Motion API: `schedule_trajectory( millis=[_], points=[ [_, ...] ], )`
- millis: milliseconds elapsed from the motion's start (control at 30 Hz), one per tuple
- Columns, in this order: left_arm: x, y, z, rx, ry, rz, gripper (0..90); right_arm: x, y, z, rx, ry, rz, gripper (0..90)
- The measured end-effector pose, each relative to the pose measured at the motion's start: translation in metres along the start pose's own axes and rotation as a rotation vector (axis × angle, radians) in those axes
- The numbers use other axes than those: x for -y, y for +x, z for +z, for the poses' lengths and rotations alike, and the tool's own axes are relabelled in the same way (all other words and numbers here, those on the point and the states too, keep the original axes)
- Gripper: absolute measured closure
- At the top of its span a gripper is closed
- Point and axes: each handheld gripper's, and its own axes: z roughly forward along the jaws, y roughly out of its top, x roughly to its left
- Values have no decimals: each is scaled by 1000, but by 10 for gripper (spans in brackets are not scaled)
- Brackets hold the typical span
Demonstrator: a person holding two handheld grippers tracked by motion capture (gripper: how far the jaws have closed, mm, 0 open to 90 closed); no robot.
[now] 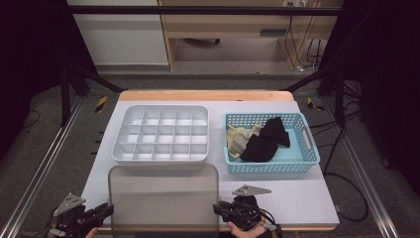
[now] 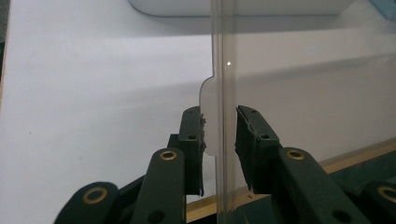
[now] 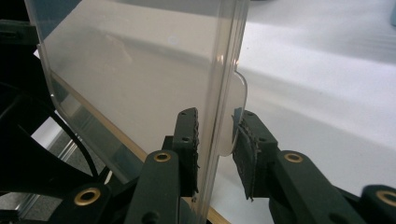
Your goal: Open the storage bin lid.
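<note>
**Clear lid held at both ends over the near desk edge**

One white desk (image 1: 307,198) carries one divided organiser tray (image 1: 161,134) and one blue basket (image 1: 270,144) of dark and pale cloths. One translucent lid (image 1: 163,198) lies flat near the front edge, long axis running left to right. Left gripper (image 2: 219,135) and right gripper (image 3: 217,137) each straddle a side tab, jaws partly open; whether they pinch it, I cannot tell.

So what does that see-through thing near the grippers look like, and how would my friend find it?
Start at the white table, then look at its near edge, just in front of the white divided tray. The clear lid sits there between the left gripper and right gripper. It is flat, see-through and rounded at the corners, unlike the tray and the blue basket.
</note>
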Motion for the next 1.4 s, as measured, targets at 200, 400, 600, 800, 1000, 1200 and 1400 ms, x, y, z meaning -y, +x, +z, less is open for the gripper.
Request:
schedule_trajectory(
  millis=[200, 400, 600, 800, 1000, 1200, 1400],
  points=[
    [2, 1, 6, -9, 21, -7, 704, 1, 0, 3, 8, 2, -7, 703],
    [4, 2, 9, -4, 36, -17, 698, 2, 0, 6, 21, 13, -17, 680],
    [4, 3, 11, -1, 46, -23, 692, 4, 0, 9, 24, 22, -13, 664],
    [4, 4, 14, -6, 56, -23, 684, 4, -1, 12, 26, 32, -10, 641],
    [4, 3, 14, -7, 65, -24, 684, 4, 0, 12, 32, 44, -16, 636],
    [4, 3, 16, -3, 70, -24, 667, 5, -1, 14, 36, 48, -26, 611],
    [4, 3, 18, -3, 74, -25, 649, 4, 0, 16, 54, 37, -45, 591]
  ],
)
